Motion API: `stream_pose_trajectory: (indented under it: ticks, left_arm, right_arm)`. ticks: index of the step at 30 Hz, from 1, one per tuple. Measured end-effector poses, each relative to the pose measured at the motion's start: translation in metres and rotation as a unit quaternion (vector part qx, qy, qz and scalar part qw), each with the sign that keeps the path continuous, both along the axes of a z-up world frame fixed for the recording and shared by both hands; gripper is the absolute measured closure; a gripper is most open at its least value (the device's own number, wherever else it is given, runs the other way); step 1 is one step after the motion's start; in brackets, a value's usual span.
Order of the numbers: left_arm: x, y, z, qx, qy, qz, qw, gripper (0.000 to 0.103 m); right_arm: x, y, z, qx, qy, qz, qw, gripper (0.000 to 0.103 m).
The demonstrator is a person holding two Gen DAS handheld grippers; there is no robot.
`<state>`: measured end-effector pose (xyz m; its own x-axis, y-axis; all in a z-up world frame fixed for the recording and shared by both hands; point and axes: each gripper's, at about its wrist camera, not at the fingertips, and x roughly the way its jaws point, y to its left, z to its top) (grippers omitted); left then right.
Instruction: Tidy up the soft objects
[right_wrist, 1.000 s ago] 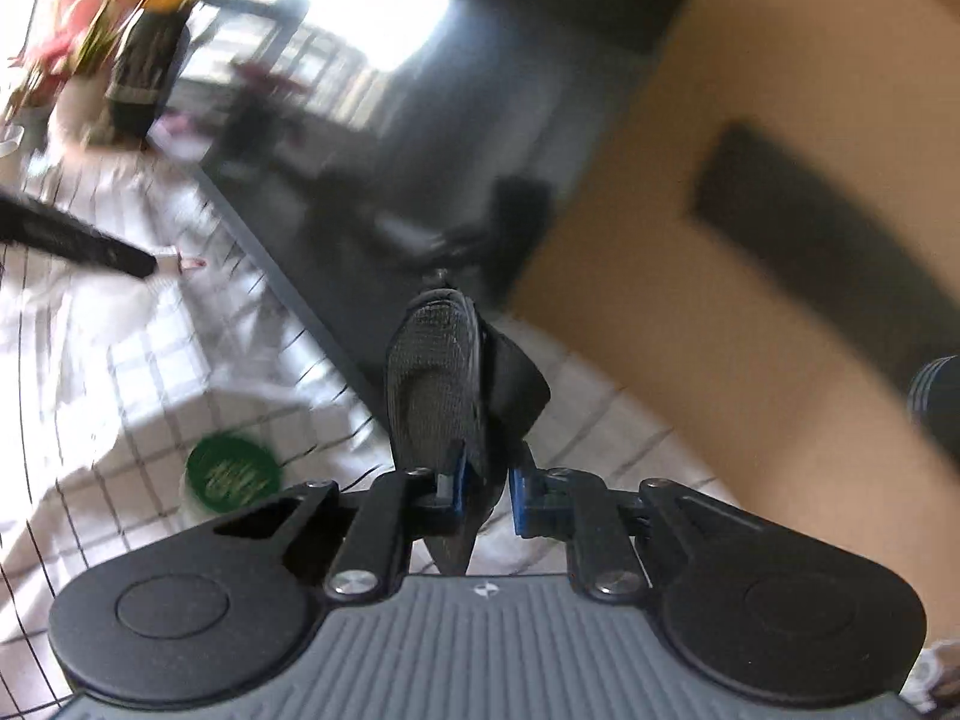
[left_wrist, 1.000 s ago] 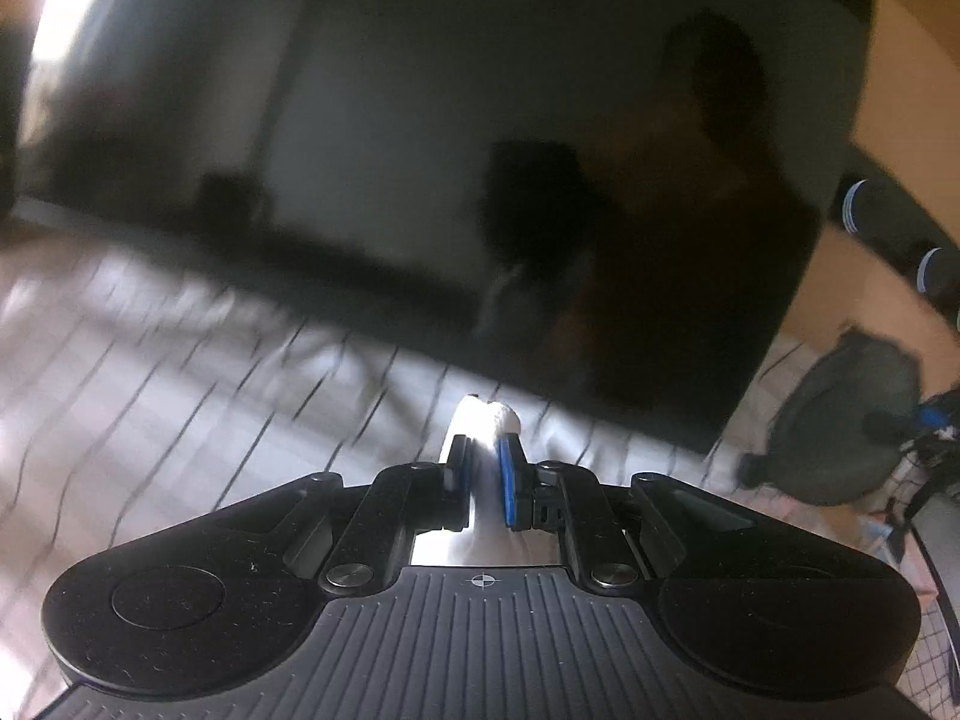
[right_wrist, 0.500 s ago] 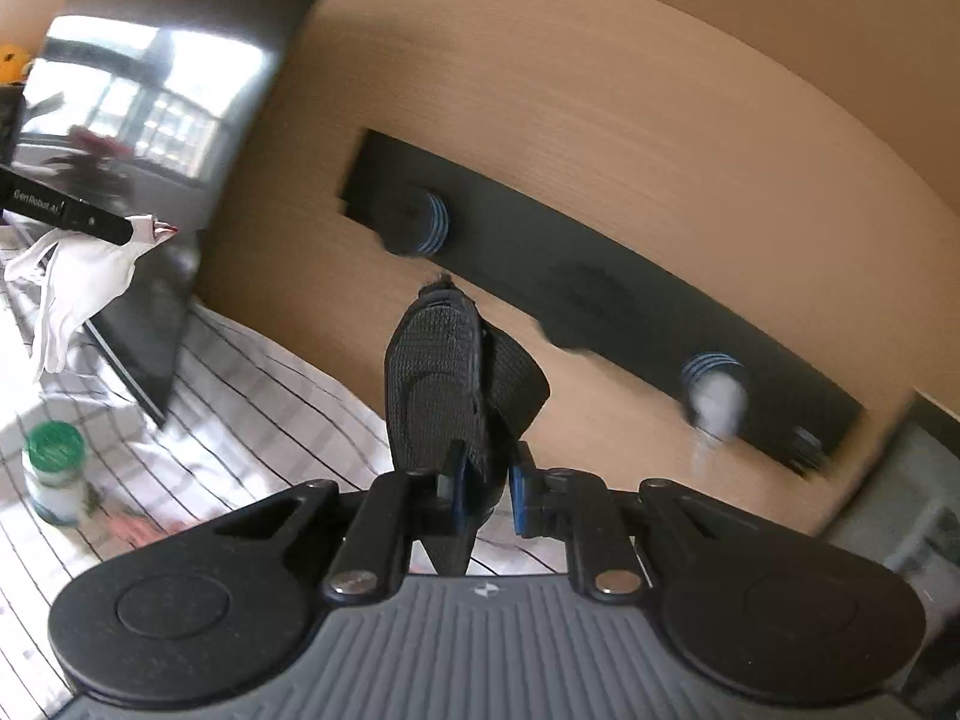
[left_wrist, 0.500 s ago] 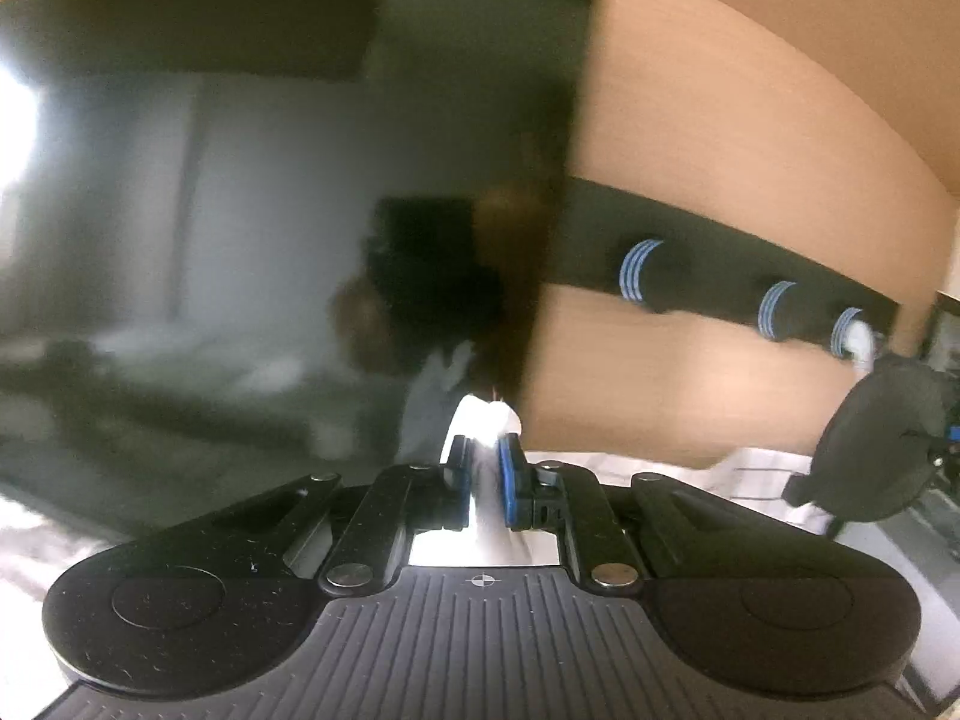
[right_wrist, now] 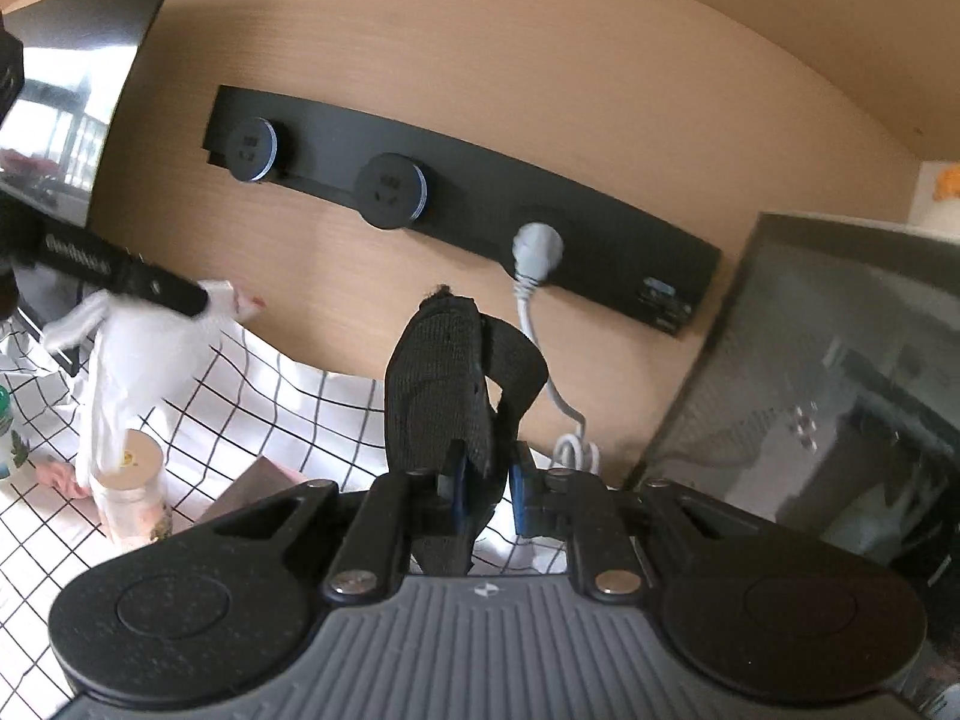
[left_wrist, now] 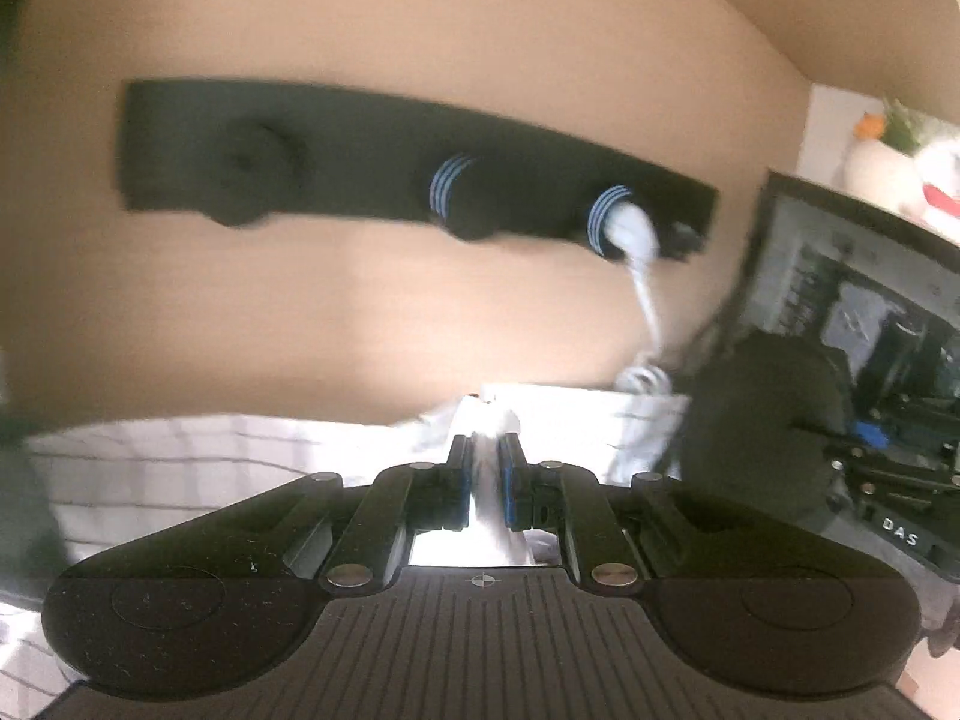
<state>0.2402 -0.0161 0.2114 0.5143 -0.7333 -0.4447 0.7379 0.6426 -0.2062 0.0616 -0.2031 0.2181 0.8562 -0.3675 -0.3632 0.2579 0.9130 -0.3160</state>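
My left gripper (left_wrist: 485,447) is shut on a white cloth (left_wrist: 489,417) that bunches up between its blue pads. In the right wrist view that same left gripper (right_wrist: 201,300) reaches in from the left, and the white cloth (right_wrist: 132,360) hangs down from it over the table. My right gripper (right_wrist: 486,471) is shut on a black mesh fabric piece (right_wrist: 438,384) with a strap, which stands upright above the fingers. The black piece (left_wrist: 756,420) shows as a dark round shape at the right of the blurred left wrist view.
A wood wall carries a black socket rail (right_wrist: 456,204) with a grey plug and cable (right_wrist: 537,246). A dark glass-fronted case (right_wrist: 840,372) stands at the right. On the checked tablecloth (right_wrist: 282,414) are a lidded jar (right_wrist: 135,474) and a pink scrap (right_wrist: 60,474).
Both views have swung from the dark screen across to the wood wall and socket rail. Each gripper has kept its hold, the left on the white cloth, the right on the black piece.
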Motion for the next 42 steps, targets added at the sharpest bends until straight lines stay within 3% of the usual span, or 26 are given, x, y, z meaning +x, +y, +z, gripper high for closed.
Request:
stream_pose_trajectory:
  ticks: [8, 12, 17, 23, 28, 30, 32, 35, 38, 40, 42]
  left_arm:
    - [-0.009, -0.044, -0.022, 0.008, 0.044, -0.035, 0.9984, 0.091]
    - [0.002, -0.064, -0.038, 0.012, 0.087, -0.05, 0.9949, 0.089]
    - [0.01, -0.079, -0.076, 0.068, 0.095, -0.025, 0.9928, 0.084]
    - [0.02, -0.054, -0.08, 0.005, 0.134, 0.021, 0.9907, 0.084]
    - [0.012, -0.025, -0.056, -0.036, 0.107, 0.038, 0.9928, 0.084]
    - [0.007, -0.012, -0.047, -0.051, 0.103, 0.043, 0.9925, 0.084]
    - [0.0, 0.0, -0.042, -0.056, 0.101, 0.049, 0.9921, 0.084]
    - [-0.009, 0.02, -0.042, -0.058, 0.112, 0.054, 0.9906, 0.084]
    - [-0.019, 0.035, -0.052, -0.053, 0.131, 0.058, 0.9882, 0.084]
    - [-0.029, 0.044, -0.064, -0.046, 0.147, 0.061, 0.9862, 0.084]
    - [-0.042, 0.051, -0.072, -0.03, 0.147, 0.063, 0.9866, 0.084]
  right_arm:
    - [-0.003, -0.006, -0.003, 0.017, 0.001, 0.0, 1.0, 0.089]
    - [-0.001, -0.006, -0.007, 0.017, 0.01, 0.003, 1.0, 0.089]
    - [0.006, -0.005, -0.013, 0.014, 0.026, 0.008, 1.0, 0.089]
    - [0.016, 0.0, -0.014, 0.013, 0.034, 0.012, 0.999, 0.089]
    - [0.033, 0.016, -0.018, 0.008, 0.033, 0.028, 0.999, 0.089]
    - [0.043, 0.027, -0.024, -0.014, 0.031, 0.035, 0.999, 0.089]
    - [0.055, 0.043, -0.037, -0.073, 0.032, 0.038, 0.996, 0.089]
    - [0.073, 0.065, -0.07, -0.16, 0.054, 0.047, 0.985, 0.089]
    - [0.086, 0.082, -0.11, -0.212, 0.098, 0.064, 0.97, 0.089]
    - [0.091, 0.088, -0.132, -0.212, 0.131, 0.082, 0.965, 0.087]
    - [0.091, 0.09, -0.137, -0.17, 0.167, 0.106, 0.965, 0.075]
